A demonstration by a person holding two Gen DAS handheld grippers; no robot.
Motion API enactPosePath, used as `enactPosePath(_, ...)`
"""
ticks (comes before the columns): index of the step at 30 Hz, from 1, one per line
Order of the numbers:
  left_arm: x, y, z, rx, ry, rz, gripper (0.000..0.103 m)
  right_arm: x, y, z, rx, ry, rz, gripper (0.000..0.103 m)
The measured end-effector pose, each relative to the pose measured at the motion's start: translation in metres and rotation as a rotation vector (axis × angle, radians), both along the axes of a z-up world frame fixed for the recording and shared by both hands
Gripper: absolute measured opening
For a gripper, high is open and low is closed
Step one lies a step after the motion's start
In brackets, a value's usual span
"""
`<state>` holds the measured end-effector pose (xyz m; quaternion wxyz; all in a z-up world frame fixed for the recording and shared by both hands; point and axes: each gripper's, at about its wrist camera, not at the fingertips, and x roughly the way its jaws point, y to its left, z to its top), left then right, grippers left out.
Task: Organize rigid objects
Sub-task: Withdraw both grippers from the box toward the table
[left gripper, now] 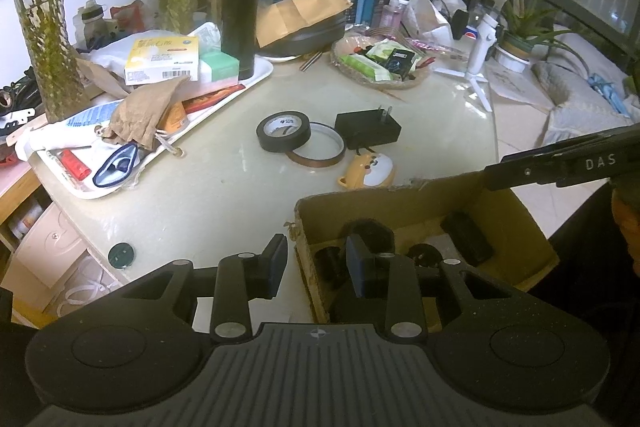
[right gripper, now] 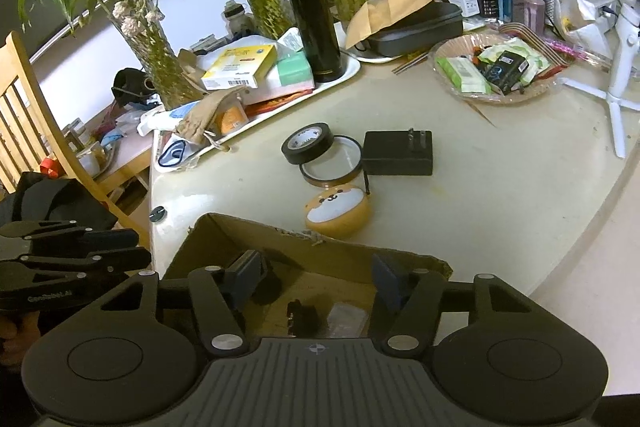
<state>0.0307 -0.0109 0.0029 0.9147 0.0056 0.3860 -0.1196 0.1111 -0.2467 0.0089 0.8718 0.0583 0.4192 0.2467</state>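
Beyond the right gripper (right gripper: 316, 281), jaws apart and empty over the cardboard box (right gripper: 224, 235), lay the black adapter (right gripper: 398, 153): probably dense, stiff; best pinched across its flat sides. Left gripper (left gripper: 316, 263) straddled the box wall, contact unclear.

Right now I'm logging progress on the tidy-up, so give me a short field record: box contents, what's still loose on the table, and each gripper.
box: cardboard box, open, several small dark items inside
loose on table: black tape roll resting on the amber tape ring; black plug adapter; round dog-face case
left gripper: astride the box's wall, grip unclear
right gripper: over the box, holding nothing
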Motion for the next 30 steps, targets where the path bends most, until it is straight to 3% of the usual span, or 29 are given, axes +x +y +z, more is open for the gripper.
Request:
enactPosePath(3,0.002,-0.002,0.002,-0.002,-0.003,-0.003,0.032,0.002,0.001,0.0,-0.016,-0.008,0.001,0.066)
enactPosePath(5,0.004,-0.002,0.002,-0.002,-0.004,-0.005,0.032,0.004,0.002,0.0,-0.027,-0.008,0.0,0.081)
enactPosePath(10,0.008,-0.001,0.002,-0.007,-0.001,-0.008,0.032,0.009,0.005,0.0,-0.043,-0.02,-0.001,0.102)
enactPosePath(30,0.036,0.0,0.0,-0.026,0.001,-0.014,0.032,0.071,0.034,-0.017,-0.131,0.047,0.029,0.103)
